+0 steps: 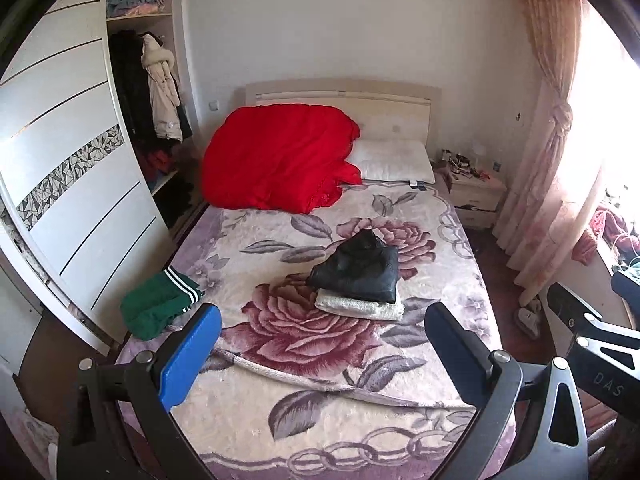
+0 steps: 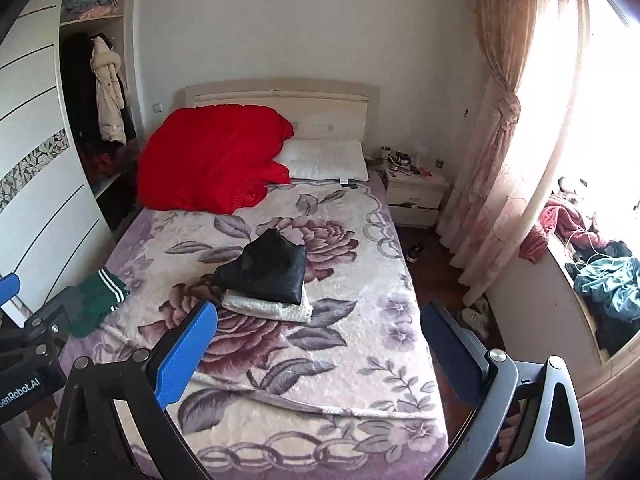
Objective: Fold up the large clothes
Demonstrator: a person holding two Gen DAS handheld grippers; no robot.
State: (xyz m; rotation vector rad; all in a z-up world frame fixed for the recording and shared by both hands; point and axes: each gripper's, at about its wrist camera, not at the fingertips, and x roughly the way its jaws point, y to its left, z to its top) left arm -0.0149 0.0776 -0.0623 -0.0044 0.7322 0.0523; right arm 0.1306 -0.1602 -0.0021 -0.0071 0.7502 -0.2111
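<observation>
Both grippers hung empty, fingers spread: left gripper (image 1: 322,354), right gripper (image 2: 318,350). Green garment (image 1: 158,306) lay crumpled at bed's (image 1: 340,420) left edge, ten o'clock of left gripper, which was nearer. Folded stack (image 1: 360,280) beyond, twelve o'clock.

You see a big bed with a flowery blanket (image 1: 320,380), white walls (image 1: 340,20), an open white wardrobe (image 1: 80,160), and sunny pink curtains (image 2: 500,140).

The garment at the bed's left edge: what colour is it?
The garment is dark green with white stripes on one band, clearest in the left wrist view.
</observation>
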